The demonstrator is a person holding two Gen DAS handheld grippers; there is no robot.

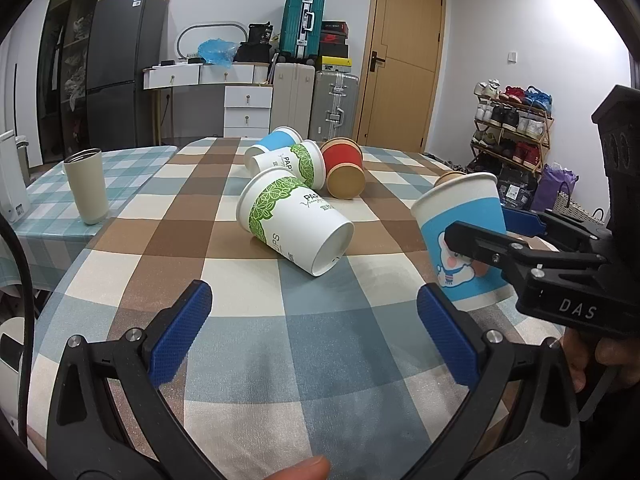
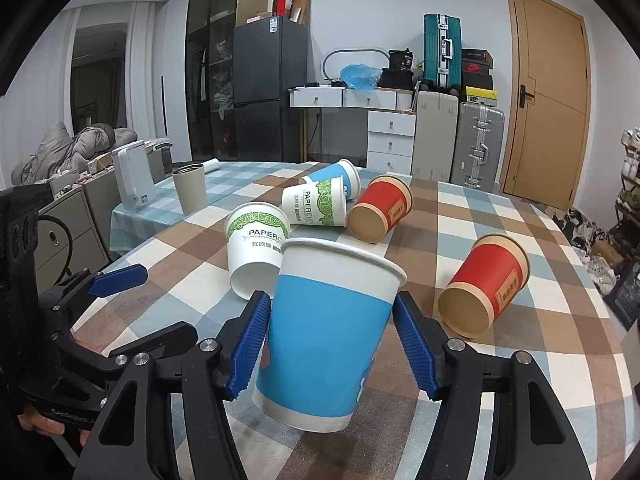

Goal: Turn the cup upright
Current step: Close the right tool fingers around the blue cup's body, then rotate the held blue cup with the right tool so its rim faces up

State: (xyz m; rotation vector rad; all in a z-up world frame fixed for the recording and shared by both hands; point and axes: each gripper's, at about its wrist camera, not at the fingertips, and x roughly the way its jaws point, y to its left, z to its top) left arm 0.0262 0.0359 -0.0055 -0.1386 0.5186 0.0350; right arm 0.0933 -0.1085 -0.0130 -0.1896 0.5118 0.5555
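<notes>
While clamped by the right gripper (image 2: pixel 330 344), blue-and-white paper cup (image 2: pixel 328 336) mouth-up at lower centre, left gripper (image 1: pixel 314 336) spread apart over checked tablecloth (image 1: pixel 248 360), holding nothing.

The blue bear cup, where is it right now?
The blue bear cup sits mouth-up between the right gripper fingers at the table's near edge, just in front of a fallen green-leaf paper cup.

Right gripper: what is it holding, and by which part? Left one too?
Right gripper clamps the blue paper cup by its side wall, mid-height. Left gripper is open, holding nothing.
</notes>
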